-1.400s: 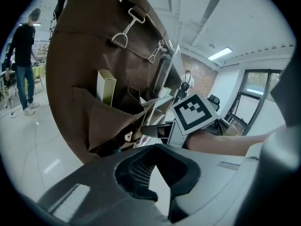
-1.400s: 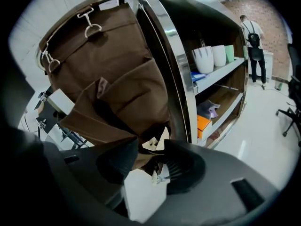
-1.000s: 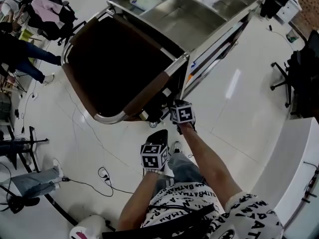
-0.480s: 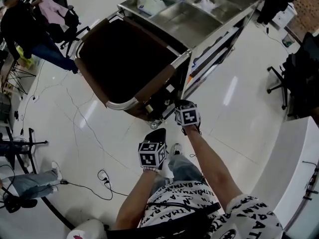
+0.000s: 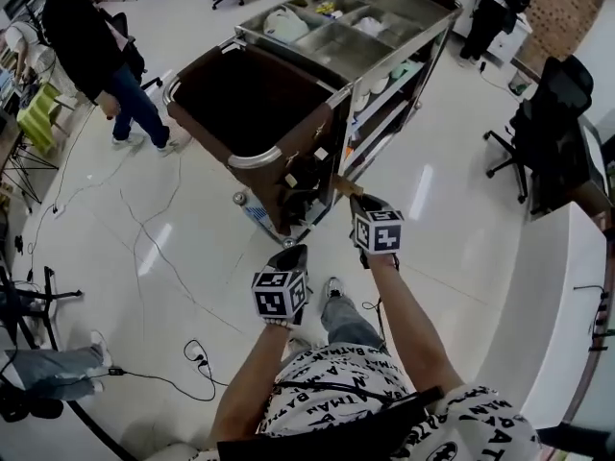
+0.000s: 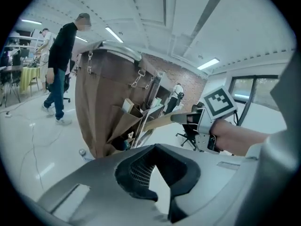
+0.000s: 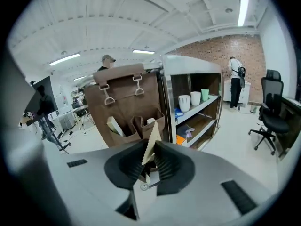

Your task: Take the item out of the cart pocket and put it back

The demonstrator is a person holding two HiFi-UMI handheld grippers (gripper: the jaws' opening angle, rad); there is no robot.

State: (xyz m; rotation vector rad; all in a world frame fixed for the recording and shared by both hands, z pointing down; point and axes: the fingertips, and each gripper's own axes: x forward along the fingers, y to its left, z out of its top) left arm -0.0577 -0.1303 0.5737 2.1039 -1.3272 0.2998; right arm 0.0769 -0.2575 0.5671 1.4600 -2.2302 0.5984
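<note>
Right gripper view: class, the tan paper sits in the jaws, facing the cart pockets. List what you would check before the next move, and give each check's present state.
1. Right gripper shut on the tan paper, its jaws having just been closing on it: ok.
2. Paper's far end free of the pocket: cannot tell; in the left gripper view it reaches right up to the pockets.
3. Pocket mouth open and in sight: ok.
4. Left gripper shut with nothing in it, free to steady the pocket: ok.
5. Bystander standing apart from the cart: ok.
</note>
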